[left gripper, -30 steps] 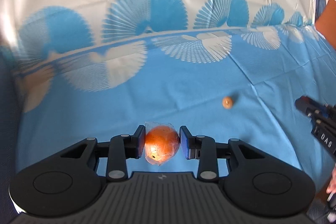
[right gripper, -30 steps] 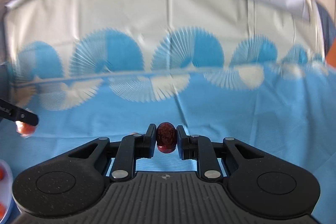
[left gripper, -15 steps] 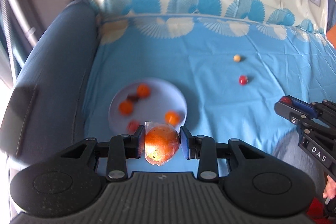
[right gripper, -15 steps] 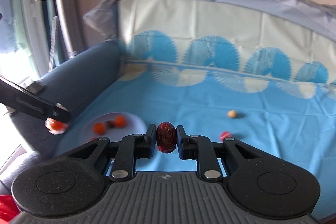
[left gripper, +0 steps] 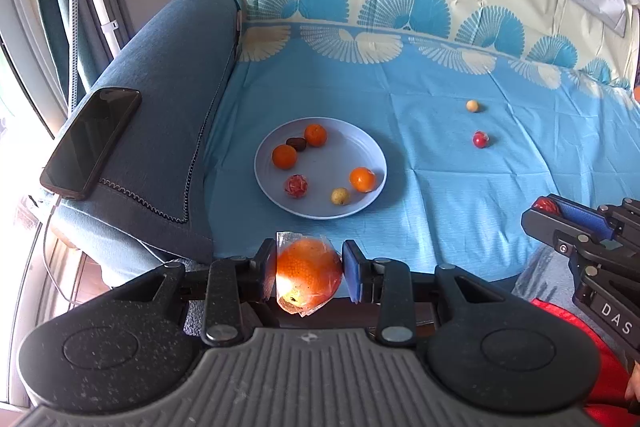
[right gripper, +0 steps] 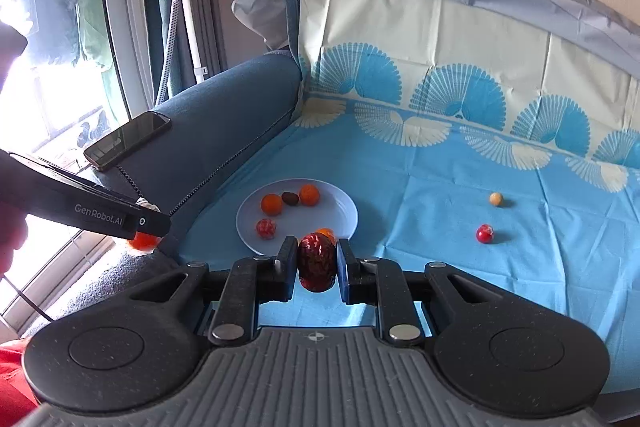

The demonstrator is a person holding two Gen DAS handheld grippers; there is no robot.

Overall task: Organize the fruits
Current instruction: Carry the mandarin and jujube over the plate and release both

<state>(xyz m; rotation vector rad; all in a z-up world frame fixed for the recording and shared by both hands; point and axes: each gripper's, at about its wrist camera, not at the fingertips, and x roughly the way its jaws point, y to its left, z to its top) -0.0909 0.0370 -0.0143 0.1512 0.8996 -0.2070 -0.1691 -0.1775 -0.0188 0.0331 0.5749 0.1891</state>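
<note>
Six fruits already on plate point(left gripper: 362, 205) by sofa's left arm, L gripper point(left gripper: 310, 273) clamped on wrapped orange point(left gripper: 308, 273) & R gripper point(right gripper: 313, 263) pinching dark red date point(right gripper: 316, 261), both near plate; beige ball point(left gripper: 472, 105) + red fruit point(left gripper: 480, 139) left, far right on cloth.

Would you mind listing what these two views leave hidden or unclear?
1. Right wrist view: the plate's near rim and most of one orange fruit, behind the right gripper and its dark red fruit.
2. Left wrist view: the right gripper's body, cut off by the right edge.
3. Both views: the tan ball on the cloth, too small to identify.
</note>
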